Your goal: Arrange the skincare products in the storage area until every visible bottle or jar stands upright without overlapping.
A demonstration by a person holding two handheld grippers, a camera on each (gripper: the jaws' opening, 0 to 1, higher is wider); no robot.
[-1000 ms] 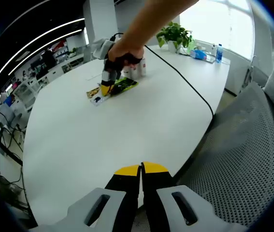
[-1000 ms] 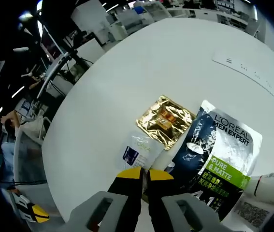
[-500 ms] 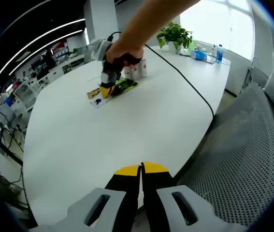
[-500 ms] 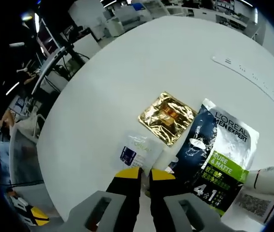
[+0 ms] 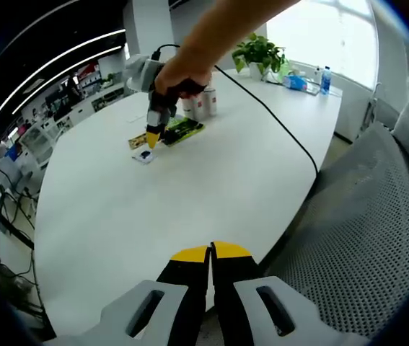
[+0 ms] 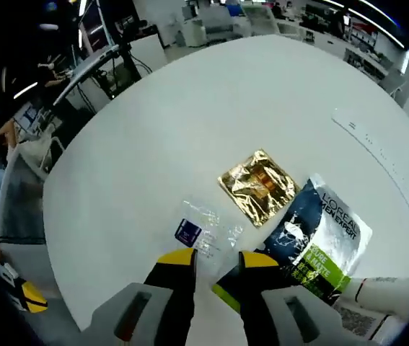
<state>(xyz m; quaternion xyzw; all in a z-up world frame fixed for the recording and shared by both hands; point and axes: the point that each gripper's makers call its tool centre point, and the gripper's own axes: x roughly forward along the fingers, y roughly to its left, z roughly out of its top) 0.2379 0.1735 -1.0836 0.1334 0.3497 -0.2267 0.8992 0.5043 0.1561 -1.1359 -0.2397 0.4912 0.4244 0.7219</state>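
- Right gripper [image 6: 215,261], yellow-tipped, now raised above the round white table [image 6: 154,122], jaws parted narrowly with nothing between them; half a second ago lower, nearly closed, just beside the small clear sample sachet with a blue square label [image 6: 200,227].
- Sachet lying flat and free on the table, apparently just released; likely one placement finished, next item to be picked.
- Left gripper [image 5: 210,251] unchanged, jaws pressed together and empty, hovering at the near table edge beside a grey mesh chair [image 5: 355,238].
- Seen from the left gripper view: a hand [image 5: 182,76] carrying the right gripper over the products, well apart from the left gripper.
- Flat packets counted: three, namely the clear sachet, a crinkled gold foil sachet [image 6: 258,186], a large dark blue and green pouch [image 6: 318,238]; all lying flat, gold sachet and pouch touching or slightly overlapping, cannot tell which.
- Small white upright bottles [image 5: 203,103] behind the packets: two or three, too small to count surely.
- Potted green plant [image 5: 262,52]: one, far side.
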